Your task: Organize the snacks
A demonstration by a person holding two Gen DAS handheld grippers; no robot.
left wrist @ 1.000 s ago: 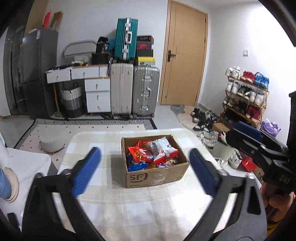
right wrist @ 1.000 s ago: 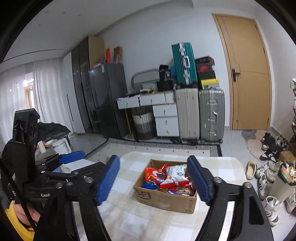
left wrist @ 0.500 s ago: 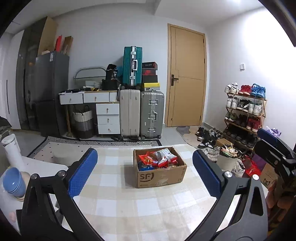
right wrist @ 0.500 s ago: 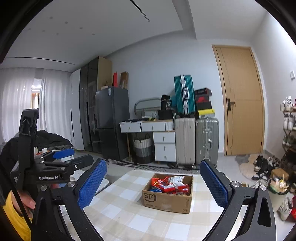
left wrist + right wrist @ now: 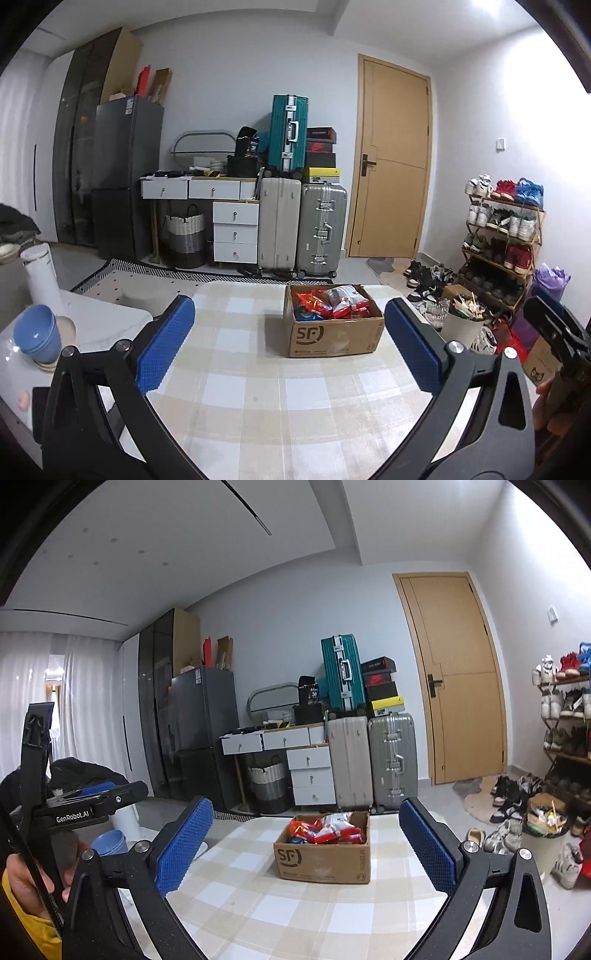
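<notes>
Both tongs, the left (image 5: pixel 288 341) and the right (image 5: pixel 303 843), hang wide open and empty above the checked tablecloth (image 5: pixel 258 398), with the cardboard box (image 5: pixel 334 334) of snack packets (image 5: pixel 332 301) straight ahead between their tips, well apart from them. The packets look slick and heaped, so a careless pinch could grab two, crush one, or shove the light box along the cloth. Beyond the box stand suitcases (image 5: pixel 321 229), drawers (image 5: pixel 235 229), a fridge (image 5: pixel 123 177) and a door (image 5: pixel 393 158), with a shoe rack (image 5: pixel 502 236) off to the right.
</notes>
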